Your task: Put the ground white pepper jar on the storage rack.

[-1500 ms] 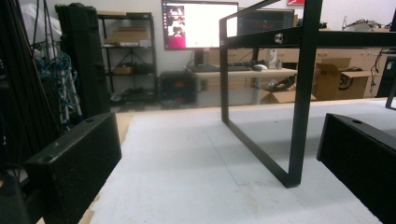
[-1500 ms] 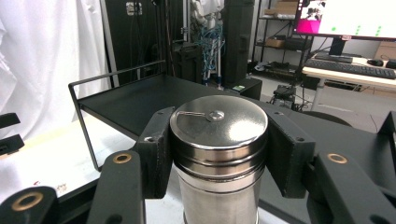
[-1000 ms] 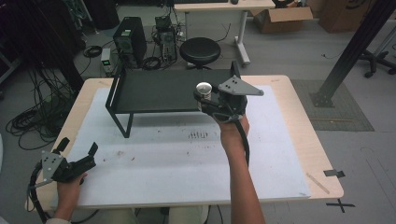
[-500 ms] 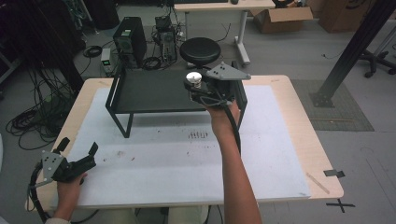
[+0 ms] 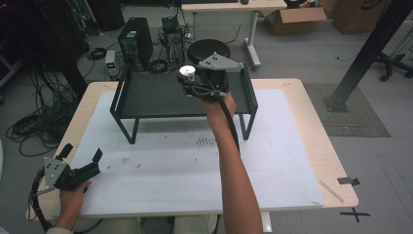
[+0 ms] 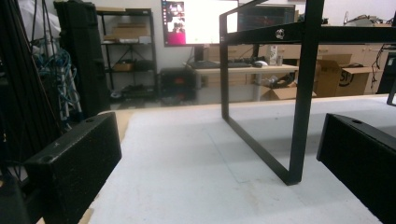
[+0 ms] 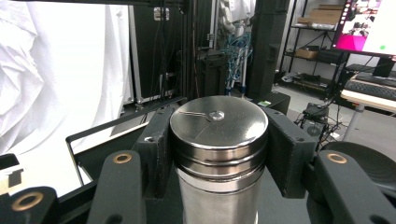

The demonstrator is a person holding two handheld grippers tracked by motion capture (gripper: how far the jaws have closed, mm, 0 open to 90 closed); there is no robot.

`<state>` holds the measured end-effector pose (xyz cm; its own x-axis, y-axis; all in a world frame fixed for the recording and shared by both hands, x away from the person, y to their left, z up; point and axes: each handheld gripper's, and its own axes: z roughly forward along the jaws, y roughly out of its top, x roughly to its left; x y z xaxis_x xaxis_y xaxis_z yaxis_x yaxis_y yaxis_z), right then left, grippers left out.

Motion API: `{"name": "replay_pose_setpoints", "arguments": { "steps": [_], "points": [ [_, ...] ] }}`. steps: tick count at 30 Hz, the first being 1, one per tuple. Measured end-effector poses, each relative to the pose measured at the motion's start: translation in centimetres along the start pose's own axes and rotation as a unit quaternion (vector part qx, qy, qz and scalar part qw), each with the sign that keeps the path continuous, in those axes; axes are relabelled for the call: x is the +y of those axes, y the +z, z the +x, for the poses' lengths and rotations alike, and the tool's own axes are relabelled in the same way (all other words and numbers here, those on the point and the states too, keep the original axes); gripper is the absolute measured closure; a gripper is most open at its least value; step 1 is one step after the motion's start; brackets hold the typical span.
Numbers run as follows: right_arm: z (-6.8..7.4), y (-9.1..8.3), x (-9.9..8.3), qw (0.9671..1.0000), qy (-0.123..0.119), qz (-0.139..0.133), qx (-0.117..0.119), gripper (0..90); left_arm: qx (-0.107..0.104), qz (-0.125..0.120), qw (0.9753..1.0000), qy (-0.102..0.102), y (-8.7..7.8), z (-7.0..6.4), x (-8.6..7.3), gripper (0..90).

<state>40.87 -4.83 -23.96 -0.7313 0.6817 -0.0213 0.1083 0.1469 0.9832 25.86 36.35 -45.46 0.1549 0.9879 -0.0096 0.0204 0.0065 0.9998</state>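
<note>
Overhead, we saw the right gripper (image 5: pixel 191 82) pinching a steel canister (image 7: pixel 218 154) above the black rack (image 5: pixel 146 95) — the left gripper (image 5: pixel 80 161) rested spread, holding nothing.

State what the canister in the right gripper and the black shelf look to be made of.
Canister: probably stainless steel; its polished lid mirrors the room, and the body below looks brushed. Black shelf: likely painted or powder-coated metal, judging by its thin, matte bolted bars.
</note>
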Motion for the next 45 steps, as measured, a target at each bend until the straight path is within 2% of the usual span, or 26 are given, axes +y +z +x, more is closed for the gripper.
{"name": "replay_pose_setpoints", "arguments": {
  "steps": [14,17,29,39,45],
  "points": [
    [0.1,4.1,0.5,0.9998,0.002,0.006,0.017,48.4,0.000,0.001,1.0000,-0.001,0.0,0.0,0.0,0.2],
    [0.2,5.5,0.2,0.9997,0.006,0.010,0.021,48.4,0.000,0.001,1.0000,-0.001,0.0,0.0,0.0,0.2],
    [-0.1,9.1,-1.2,0.9991,0.023,0.029,0.023,48.4,0.000,0.001,1.0000,0.000,0.0,0.0,0.0,0.2],
    [-0.5,11.1,-2.2,0.9974,0.043,0.050,0.028,48.4,0.000,0.000,1.0000,0.000,0.0,0.0,0.0,0.2],
    [-0.4,11.7,-2.5,0.9967,0.044,0.062,0.031,48.4,0.000,0.000,1.0000,-0.001,0.0,0.0,0.0,0.2]
  ]
}}
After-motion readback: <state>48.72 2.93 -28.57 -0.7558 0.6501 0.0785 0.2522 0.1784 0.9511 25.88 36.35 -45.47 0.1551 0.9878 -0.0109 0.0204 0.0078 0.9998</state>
